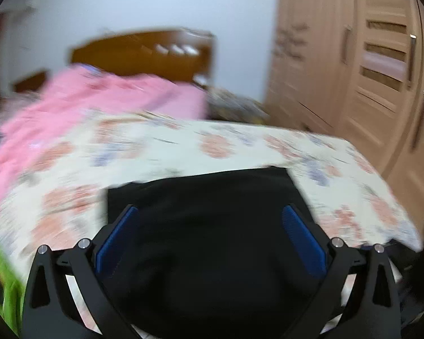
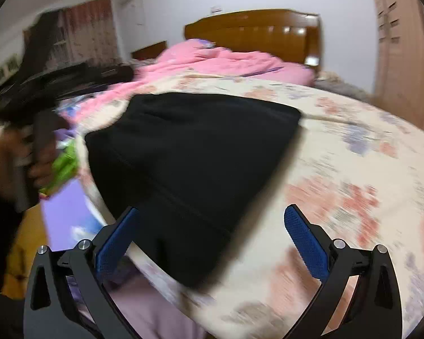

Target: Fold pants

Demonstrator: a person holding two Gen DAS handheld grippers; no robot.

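Note:
The black pants lie folded in a flat stack on the floral bedspread near the bed's front edge. My left gripper is open above them, blue pads spread wide, holding nothing. In the right wrist view the pants lie ahead and to the left. My right gripper is open and empty over their near end. The left gripper, held in a hand, shows raised at the left, blurred.
A pink quilt is bunched by the wooden headboard. A beige wardrobe stands right of the bed. Green and purple items lie off the bed's left edge. Both views are motion-blurred.

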